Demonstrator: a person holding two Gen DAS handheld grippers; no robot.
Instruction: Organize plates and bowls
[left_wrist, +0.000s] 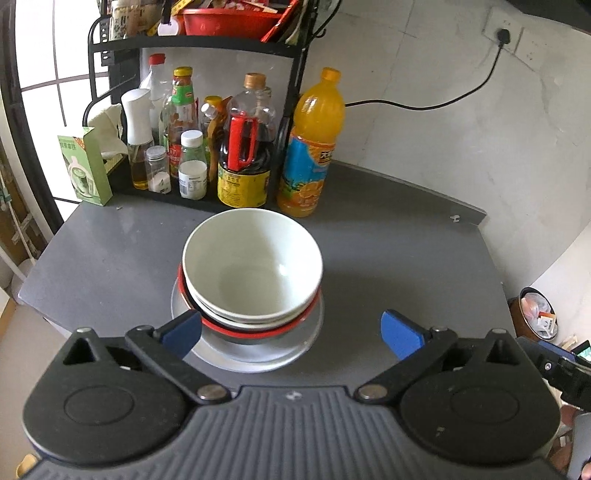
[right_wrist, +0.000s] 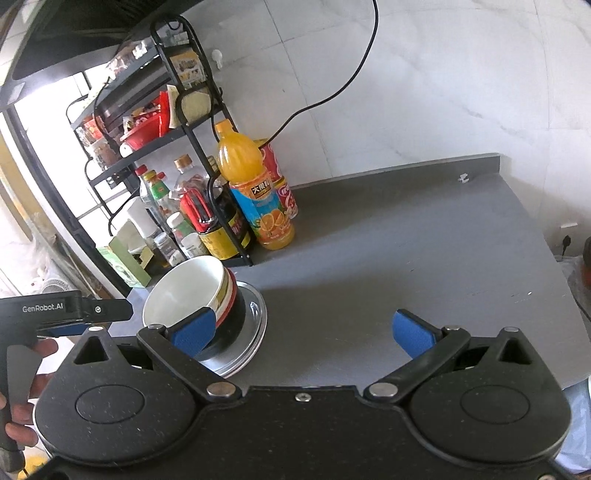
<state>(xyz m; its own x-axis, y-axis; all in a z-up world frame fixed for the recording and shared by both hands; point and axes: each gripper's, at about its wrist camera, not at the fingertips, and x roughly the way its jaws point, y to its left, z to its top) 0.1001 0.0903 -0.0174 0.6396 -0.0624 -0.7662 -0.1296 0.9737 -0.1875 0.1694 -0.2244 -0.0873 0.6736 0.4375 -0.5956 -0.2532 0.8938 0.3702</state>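
On the tabletop (right_wrist: 406, 236) right of the bowls (left_wrist: 253, 273) lies open room; both claws (left_wrist: 291, 334) (right_wrist: 303, 332) spread; only the right view shows a red can (right_wrist: 277, 173).

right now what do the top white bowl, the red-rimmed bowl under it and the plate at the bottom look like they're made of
Top white bowl: probably glazed ceramic, glossy with a soft highlight inside; melamine cannot be ruled out.
Red-rimmed bowl: black outside, red rim, smooth sheen, likely plastic or lacquerware.
Plate: silver-grey with a reflective rim and concentric rings, likely stainless steel.
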